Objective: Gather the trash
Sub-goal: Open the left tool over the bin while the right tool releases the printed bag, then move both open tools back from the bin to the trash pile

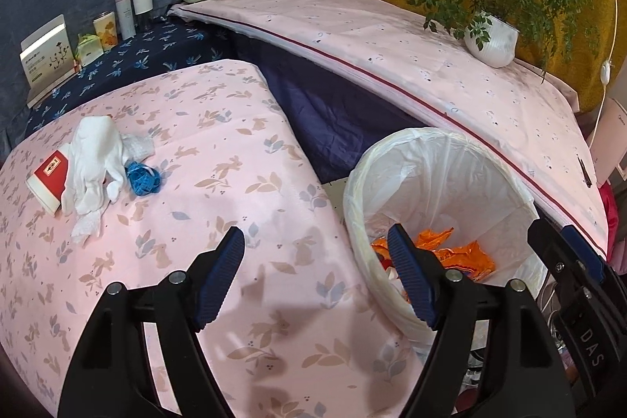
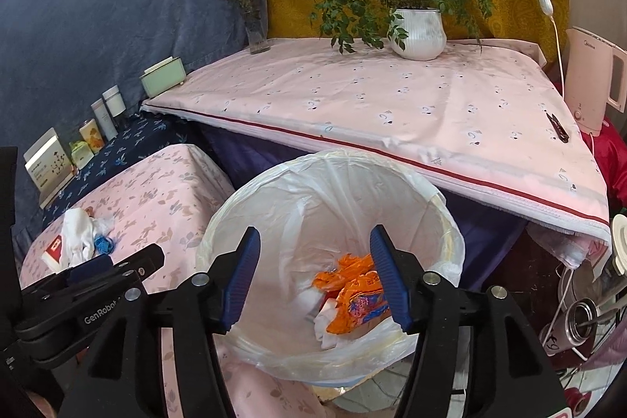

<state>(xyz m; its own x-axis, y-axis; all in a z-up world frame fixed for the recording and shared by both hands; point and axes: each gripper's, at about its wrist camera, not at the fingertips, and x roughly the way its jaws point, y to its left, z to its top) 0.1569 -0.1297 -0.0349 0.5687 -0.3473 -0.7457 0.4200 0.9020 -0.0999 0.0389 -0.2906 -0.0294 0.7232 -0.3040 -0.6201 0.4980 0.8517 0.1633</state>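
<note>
Both pairs of fingers stand apart with nothing between them. From the right wrist view, the right gripper (image 2: 315, 275) hangs over the lined trash bin (image 2: 274, 190), and the orange wrappers (image 2: 352, 296) lie on the bin's bottom just at 5 o'clock of the gap between its fingers. From the left wrist view, the left gripper (image 1: 317, 275) hovers above the desk (image 1: 219, 183) at the bin's rim; a white glove (image 1: 94, 163), blue crumpled scrap (image 1: 143, 177) and red-and-white box (image 1: 47, 179) lie together at 10 o'clock, well apart from its fingers.
</note>
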